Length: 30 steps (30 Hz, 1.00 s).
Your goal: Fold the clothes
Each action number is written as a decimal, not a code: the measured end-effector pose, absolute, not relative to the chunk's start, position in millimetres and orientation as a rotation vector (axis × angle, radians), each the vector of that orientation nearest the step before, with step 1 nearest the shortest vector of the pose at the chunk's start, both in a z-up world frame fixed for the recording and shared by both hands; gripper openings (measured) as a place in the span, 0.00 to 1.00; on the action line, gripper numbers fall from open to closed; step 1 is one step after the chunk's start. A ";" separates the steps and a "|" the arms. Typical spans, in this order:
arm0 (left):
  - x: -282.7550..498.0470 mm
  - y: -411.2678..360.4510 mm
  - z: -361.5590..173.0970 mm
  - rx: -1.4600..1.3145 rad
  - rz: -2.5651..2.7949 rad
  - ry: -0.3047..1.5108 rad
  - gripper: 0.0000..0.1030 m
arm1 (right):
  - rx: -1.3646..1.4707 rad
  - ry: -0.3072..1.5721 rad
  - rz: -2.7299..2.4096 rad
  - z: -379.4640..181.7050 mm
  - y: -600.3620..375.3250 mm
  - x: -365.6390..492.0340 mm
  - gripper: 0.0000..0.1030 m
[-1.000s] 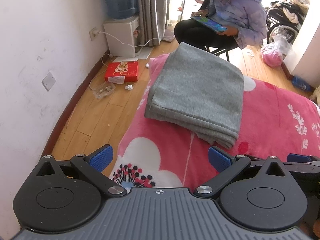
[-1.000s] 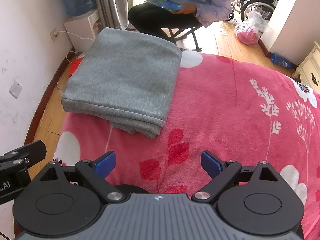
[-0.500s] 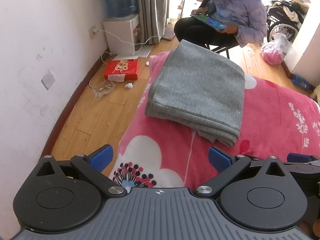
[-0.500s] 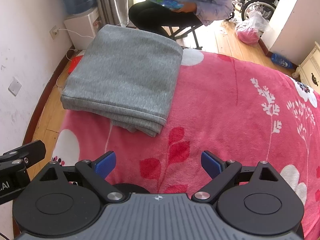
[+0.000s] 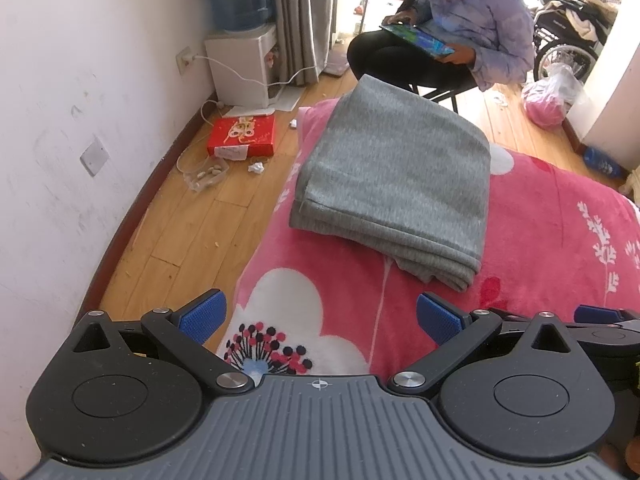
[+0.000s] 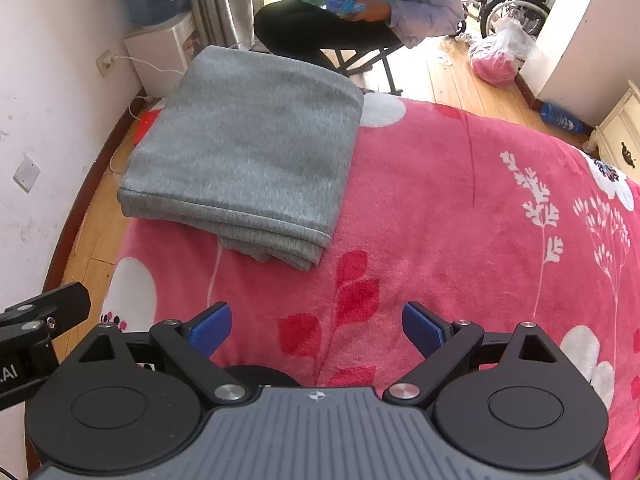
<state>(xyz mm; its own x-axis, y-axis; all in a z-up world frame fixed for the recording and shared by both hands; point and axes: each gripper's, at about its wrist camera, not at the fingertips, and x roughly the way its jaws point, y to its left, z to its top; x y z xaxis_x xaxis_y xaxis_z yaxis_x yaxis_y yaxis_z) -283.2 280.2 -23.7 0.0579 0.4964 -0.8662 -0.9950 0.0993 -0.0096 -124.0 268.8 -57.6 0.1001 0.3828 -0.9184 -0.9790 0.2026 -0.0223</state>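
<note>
Left tongs point(image 5: 318, 314) – released, empty, above the bed edge | right tongs point(image 6: 316, 326) – released, empty, well short of cloth | folded grey knit garment point(image 6: 248, 152) – stacked flat on pink floral fleece bedspread point(image 6: 460, 220), near its far-left corner

Folded garment point(image 6: 244, 156) on blanket point(image 6: 460, 220), ahead-left of right gripper point(image 6: 316, 330) fingers, apart from them. In left view, garment point(image 5: 396, 176) ahead-right of left gripper point(image 5: 320, 316) fingers. Floor point(image 5: 188, 232) left of blanket edge. Box point(image 5: 242, 136) and small tray point(image 5: 206, 172) on floor, far ahead-left. Water dispenser point(image 5: 244, 68) behind box, against wall. Seated person point(image 5: 460, 32) beyond garment. Bag point(image 6: 496, 60) on floor far ahead-right.
</note>
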 end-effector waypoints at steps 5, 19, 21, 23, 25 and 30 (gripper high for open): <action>-284.0 280.9 -24.4 -0.773 1.319 0.841 0.99 | -0.805 0.955 1.188 -58.3 269.1 -124.3 0.92; -285.0 281.0 -25.9 -0.774 1.319 0.845 0.99 | -0.807 0.953 1.182 -59.5 269.8 -126.1 0.92; -285.6 281.0 -25.5 -0.775 1.319 0.844 0.99 | -0.808 0.952 1.182 -59.3 270.1 -126.5 0.92; -285.9 280.7 -25.7 -0.774 1.320 0.843 0.99 | -0.809 0.950 1.184 -59.2 270.5 -127.0 0.92; -285.8 280.3 -25.9 -0.773 1.320 0.843 0.99 | -0.809 0.949 1.185 -59.1 270.8 -127.1 0.92; -285.7 279.8 -26.6 -0.773 1.321 0.843 0.99 | -0.811 0.947 1.184 -58.7 271.6 -127.7 0.93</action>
